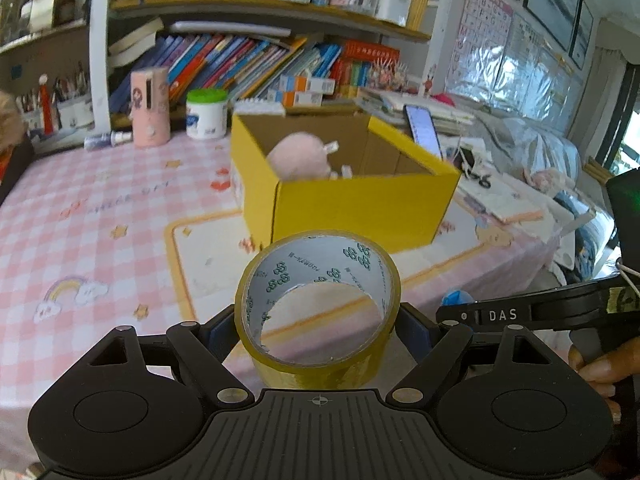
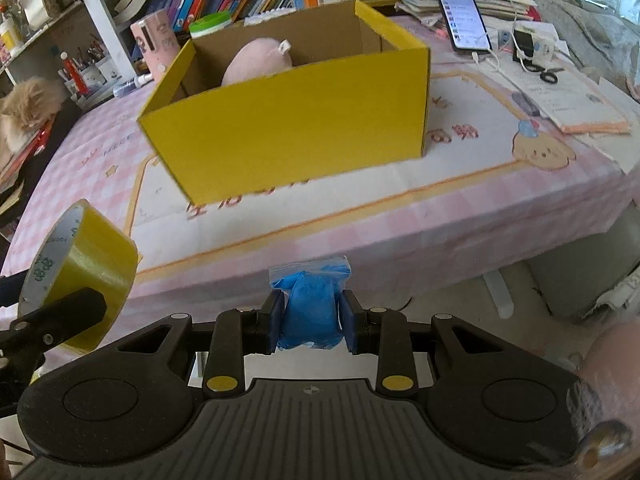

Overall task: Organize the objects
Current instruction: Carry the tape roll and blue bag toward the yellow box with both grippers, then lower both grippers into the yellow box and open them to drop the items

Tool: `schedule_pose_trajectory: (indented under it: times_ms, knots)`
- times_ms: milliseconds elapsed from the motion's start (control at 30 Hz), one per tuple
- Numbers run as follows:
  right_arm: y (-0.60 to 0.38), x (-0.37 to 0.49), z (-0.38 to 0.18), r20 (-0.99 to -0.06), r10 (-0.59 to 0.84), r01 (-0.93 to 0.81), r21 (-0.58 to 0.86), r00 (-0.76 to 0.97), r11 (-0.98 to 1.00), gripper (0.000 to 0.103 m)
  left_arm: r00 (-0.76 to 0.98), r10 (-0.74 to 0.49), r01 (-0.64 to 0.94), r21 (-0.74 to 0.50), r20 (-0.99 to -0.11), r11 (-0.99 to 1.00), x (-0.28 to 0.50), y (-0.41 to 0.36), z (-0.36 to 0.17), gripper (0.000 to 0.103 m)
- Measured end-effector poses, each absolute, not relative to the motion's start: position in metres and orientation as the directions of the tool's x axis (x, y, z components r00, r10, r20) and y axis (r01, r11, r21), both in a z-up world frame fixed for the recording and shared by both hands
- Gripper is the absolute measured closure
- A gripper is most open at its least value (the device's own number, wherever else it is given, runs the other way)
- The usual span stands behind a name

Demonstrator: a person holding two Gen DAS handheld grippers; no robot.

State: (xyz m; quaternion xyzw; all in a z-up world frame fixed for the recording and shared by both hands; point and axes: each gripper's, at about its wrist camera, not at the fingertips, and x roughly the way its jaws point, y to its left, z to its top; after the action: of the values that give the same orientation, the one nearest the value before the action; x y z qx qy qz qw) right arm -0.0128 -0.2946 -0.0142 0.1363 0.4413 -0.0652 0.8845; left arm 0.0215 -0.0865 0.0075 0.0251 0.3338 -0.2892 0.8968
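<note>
My left gripper [image 1: 318, 320] is shut on a roll of yellow tape [image 1: 320, 368], held in the air in front of the table's near edge. The same roll shows at the left of the right wrist view [image 2: 96, 280]. My right gripper [image 2: 311, 322] is shut on a small blue bag [image 2: 310, 312], also held off the near edge. An open yellow cardboard box [image 2: 288, 136] stands on the table ahead of both grippers. A pink plush toy [image 2: 256, 62] lies inside the box. The box also shows in the left wrist view [image 1: 360, 204].
The table has a pink checked cloth [image 1: 80, 240]. A pink cylinder [image 1: 150, 108] and a white jar with a green lid [image 1: 206, 114] stand behind the box. A phone [image 2: 462, 16], cables, scissors and papers lie at the right. Bookshelves line the back.
</note>
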Motion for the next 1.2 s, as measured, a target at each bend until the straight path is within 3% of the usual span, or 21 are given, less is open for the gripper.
schedule_pose_trajectory:
  times_ms: [400, 633, 867, 1200]
  knots:
    - [-0.348, 0.036, 0.036, -0.627, -0.012, 0.136, 0.151, 0.779, 0.979, 0.075, 0.718, -0.507, 0.53, -0.097, -0.477, 0.842, 0.06, -0.145, 0.047, 0.02]
    - [-0.373, 0.086, 0.056, -0.566, 0.009, 0.074, 0.124, 0.824, 0.99, 0.075, 0.756, -0.431, 0.482, -0.026, -0.493, 0.876, 0.097, -0.181, 0.042, 0.02]
    - [-0.377, 0.129, 0.051, -0.589, 0.068, -0.046, 0.052, 0.805, 0.998, 0.075, 0.757, -0.345, 0.463, 0.082, -0.555, 0.883, 0.124, -0.212, 0.021, 0.02]
    - [-0.371, 0.172, 0.02, -0.68, 0.112, -0.176, -0.025, 0.725, 0.984, 0.075, 0.741, -0.301, 0.466, 0.138, -0.6, 0.874, 0.142, -0.231, 0.003, 0.022]
